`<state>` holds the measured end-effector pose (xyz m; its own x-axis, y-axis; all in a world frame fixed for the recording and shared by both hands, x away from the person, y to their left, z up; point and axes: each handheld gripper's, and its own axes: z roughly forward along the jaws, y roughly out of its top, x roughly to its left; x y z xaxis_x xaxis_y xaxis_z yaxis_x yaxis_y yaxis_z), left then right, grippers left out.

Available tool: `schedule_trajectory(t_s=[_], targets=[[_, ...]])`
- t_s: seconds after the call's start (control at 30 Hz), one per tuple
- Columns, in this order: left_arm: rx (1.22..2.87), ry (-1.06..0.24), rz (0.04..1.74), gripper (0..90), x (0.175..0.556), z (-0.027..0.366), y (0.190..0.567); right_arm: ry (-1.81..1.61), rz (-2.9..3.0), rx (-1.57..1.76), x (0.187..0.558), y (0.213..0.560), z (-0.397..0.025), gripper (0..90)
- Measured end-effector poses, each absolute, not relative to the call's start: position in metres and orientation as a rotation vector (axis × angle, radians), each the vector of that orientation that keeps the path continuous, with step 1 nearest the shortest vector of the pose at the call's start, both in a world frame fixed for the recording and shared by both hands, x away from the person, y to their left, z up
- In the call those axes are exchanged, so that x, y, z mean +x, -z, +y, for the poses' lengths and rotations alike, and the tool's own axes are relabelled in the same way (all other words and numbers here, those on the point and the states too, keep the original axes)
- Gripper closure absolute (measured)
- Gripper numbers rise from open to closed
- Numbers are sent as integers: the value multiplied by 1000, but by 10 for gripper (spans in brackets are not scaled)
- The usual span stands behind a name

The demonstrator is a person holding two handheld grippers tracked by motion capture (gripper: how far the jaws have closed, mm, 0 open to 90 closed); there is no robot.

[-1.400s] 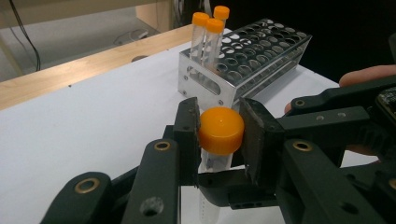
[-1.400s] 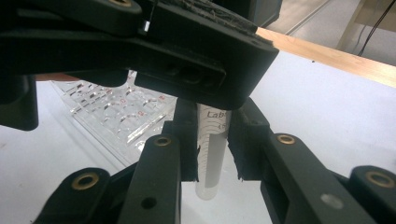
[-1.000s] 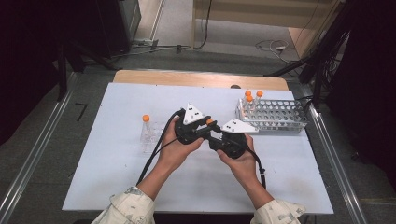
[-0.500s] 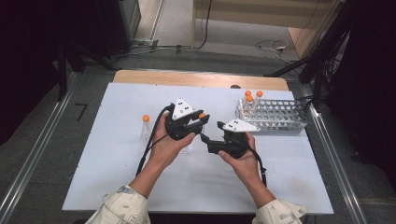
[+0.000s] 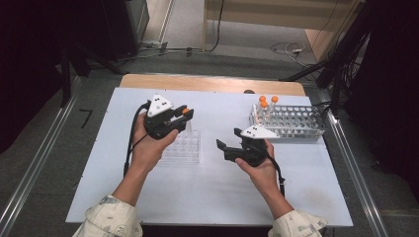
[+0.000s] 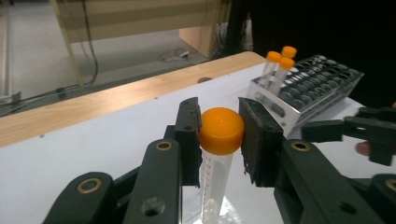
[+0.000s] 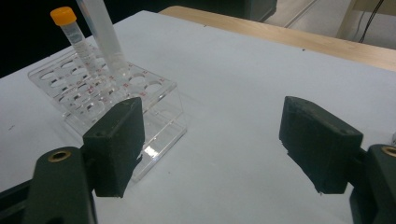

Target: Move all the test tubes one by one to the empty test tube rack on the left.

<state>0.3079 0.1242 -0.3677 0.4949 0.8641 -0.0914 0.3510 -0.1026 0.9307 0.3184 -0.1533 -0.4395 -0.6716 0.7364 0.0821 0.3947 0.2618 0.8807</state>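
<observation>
Tongs in the high view sit well apart: the left gripper (image 5: pixel 182 114) hangs over the far edge of a clear plastic rack (image 5: pixel 184 147) on the white table (image 5: pixel 207 192), pinching an orange-capped tube (image 5: pixel 186 111) that stands upright. The tube's long axis runs straight down toward the rack's holes, so the coming move looks like a plain vertical lowering, and the left hand is plainly the nearer one. The right gripper (image 5: pixel 221 147) hovers low over bare table between the clear rack and a metal rack (image 5: pixel 296 121), which holds three more orange-capped tubes (image 5: pixel 267 102) at its left end. From above, the tube's lower end is lost behind the gripper, and which hole it sits over cannot be told

Left gripper view: the two black jaws press on either side of the tube's cap (image 6: pixel 222 130), touching it on both sides. The clear body drops out of the bottom of the picture, so its tip and the rack beneath are cut off. The metal rack (image 6: pixel 303 86) lies farther off, and the other gripper pokes in at the right edge

Right gripper view: its jaws stand wide open with nothing between them, only table. Beyond them the clear rack (image 7: pixel 105 91) shows a capped tube (image 7: pixel 77 39) standing in it and a second tube body (image 7: pixel 105 42) slanting down into a hole, its top cut off by the frame, so whether that is the held one is hard to say for sure
</observation>
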Motion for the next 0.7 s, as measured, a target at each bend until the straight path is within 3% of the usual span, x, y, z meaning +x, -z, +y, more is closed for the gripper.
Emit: schedule_trajectory(t_s=[0.7], targets=[[1653, -711, 1158, 709, 310, 169, 378, -1376, 2192, 1034, 318, 439, -154, 210]])
